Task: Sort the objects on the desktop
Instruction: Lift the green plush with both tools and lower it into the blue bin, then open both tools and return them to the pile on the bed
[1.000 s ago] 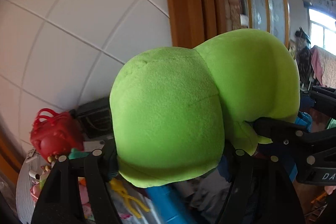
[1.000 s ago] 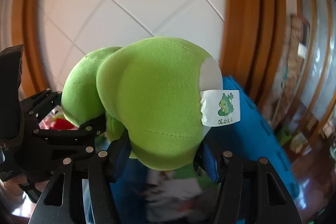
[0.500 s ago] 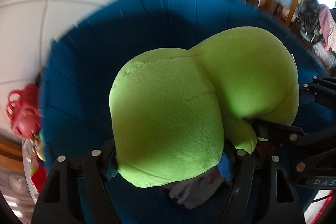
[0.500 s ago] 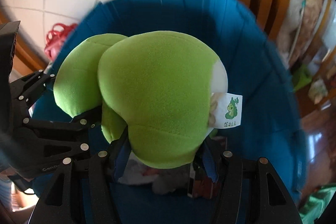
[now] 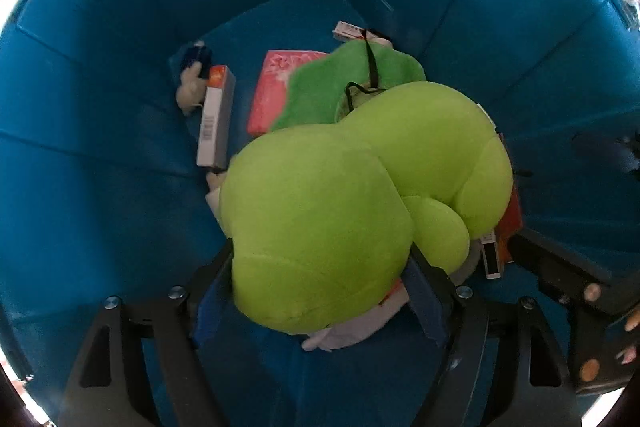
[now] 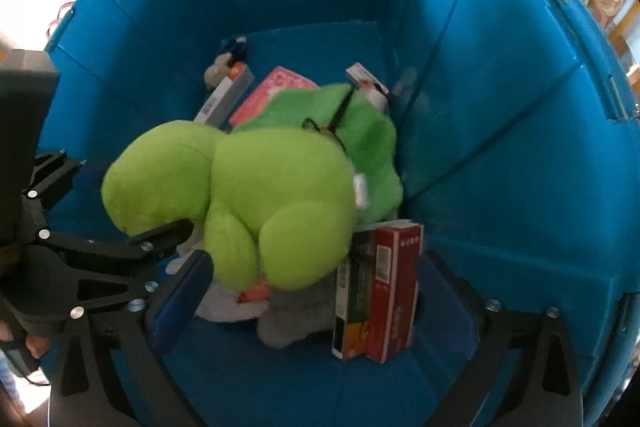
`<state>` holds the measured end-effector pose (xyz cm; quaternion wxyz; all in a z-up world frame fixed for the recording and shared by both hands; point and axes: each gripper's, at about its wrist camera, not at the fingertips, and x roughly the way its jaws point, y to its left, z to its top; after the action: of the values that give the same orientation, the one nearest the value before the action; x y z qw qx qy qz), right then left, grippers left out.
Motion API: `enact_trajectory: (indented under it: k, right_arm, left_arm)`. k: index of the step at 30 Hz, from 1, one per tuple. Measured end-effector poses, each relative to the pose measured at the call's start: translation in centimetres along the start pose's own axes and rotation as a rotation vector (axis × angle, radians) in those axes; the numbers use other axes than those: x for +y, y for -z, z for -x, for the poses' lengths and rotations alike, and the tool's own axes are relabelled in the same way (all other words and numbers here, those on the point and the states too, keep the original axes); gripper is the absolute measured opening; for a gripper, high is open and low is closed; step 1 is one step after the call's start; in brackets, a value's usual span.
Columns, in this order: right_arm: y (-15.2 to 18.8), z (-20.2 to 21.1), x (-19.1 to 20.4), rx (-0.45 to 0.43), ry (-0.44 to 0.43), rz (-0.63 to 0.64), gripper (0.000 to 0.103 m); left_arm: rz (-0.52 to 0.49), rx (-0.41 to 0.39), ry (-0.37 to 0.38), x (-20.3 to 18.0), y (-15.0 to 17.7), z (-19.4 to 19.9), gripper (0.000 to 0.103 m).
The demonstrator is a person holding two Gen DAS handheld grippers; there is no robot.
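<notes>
Green plush toy (image 5: pixel 344 199) inside blue bin (image 5: pixel 100 87); left gripper (image 5: pixel 324 283) fingers opening, still pinching it; right gripper (image 6: pixel 320 291) fingers opening, spread clear

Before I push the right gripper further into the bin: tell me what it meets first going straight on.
Probably the bright green plush toy, lying just ahead between the right gripper's opening fingers; the red cardboard box stands close beside. Depth is hard to judge.

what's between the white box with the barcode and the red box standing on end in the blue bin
Mostly the lime green plush, with a darker green plush and a pink packet behind it. The right wrist view shows this across the blue bin.
</notes>
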<state>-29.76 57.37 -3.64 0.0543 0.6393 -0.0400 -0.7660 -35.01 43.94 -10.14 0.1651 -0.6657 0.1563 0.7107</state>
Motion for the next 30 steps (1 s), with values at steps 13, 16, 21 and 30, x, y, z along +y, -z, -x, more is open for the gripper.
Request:
enact_trajectory:
  k: [13, 16, 21, 30]
  right_arm:
    - [0.3, 0.9, 1.2, -0.023, 0.022, 0.07, 0.103]
    - [0.3, 1.1, 1.8, -0.024, 0.045, 0.092, 0.103]
    - [0.9, 2.2, 2.4, -0.025, 0.064, 0.111, 0.103]
    - [2.6, 5.1, 4.3, -0.095, 0.07, 0.134, 0.103]
  left_arm:
    - [-0.073, -0.143, -0.083, -0.2, 2.5, 5.6, 0.078]
    - [-0.06, -0.095, -0.058, 0.2, 3.1, 5.0, 0.078]
    - [-0.067, -0.111, -0.023, 0.1, 4.4, 5.9, 0.078]
    - [-0.105, -0.216, -0.017, -0.1, 8.2, 9.6, 0.078]
